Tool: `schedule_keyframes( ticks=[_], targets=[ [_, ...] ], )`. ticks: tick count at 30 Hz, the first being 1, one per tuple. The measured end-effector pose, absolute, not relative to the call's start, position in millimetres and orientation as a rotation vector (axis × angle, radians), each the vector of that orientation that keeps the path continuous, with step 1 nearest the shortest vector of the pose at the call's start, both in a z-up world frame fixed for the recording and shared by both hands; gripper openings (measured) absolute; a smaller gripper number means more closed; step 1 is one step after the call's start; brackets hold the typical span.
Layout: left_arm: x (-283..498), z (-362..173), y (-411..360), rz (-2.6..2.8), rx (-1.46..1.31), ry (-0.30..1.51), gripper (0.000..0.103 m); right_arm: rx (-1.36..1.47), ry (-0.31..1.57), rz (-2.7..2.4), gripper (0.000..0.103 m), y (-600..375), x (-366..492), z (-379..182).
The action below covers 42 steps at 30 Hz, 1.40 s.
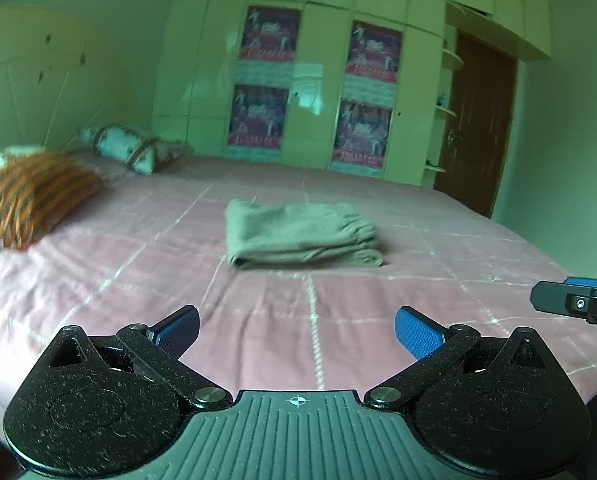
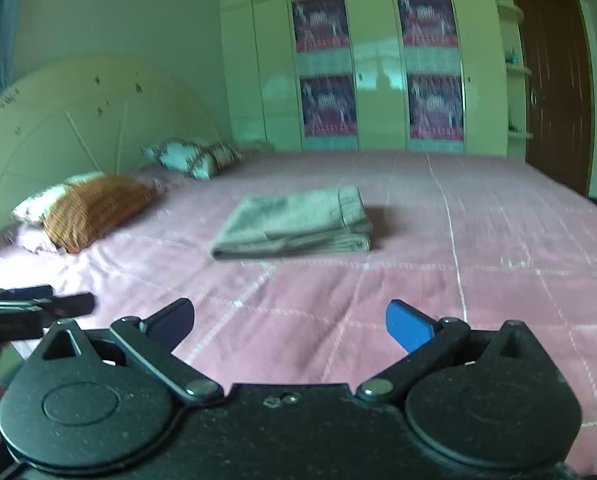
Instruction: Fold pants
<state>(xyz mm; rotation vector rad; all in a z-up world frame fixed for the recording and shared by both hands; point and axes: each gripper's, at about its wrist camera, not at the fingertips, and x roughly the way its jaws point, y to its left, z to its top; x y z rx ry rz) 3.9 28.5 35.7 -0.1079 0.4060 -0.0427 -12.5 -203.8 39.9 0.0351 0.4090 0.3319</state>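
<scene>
Both tongs (image 1: 297, 330) (image 2: 290, 326) wide apart, empty, over pink bedspread (image 1: 138, 280); folded pants (image 1: 302, 236) beyond.

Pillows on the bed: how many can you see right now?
2. An orange striped pillow lies nearest the cream headboard, and a white patterned pillow lies further back toward the wardrobe. More may be hidden out of frame.

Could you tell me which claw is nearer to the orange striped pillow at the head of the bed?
Left. The left claw hangs open on the side of the orange pillow; the right claw, also open, sits on its far side, further off.
</scene>
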Motion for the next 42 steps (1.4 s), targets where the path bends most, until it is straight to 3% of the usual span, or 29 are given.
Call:
schedule_keyframes(
  ticks=[13,42],
  targets=[
    [-29.3,72.1,11.5,-0.045,-0.088,0.351,0.103,0.017,0.352,0.314,0.097,-214.6,-42.4,66.9],
    [-31.5,77.1,7.0,-0.053,-0.081,0.337,0.103,0.040,0.324,0.289,0.097,-205.8,-48.8,76.9]
  ],
)
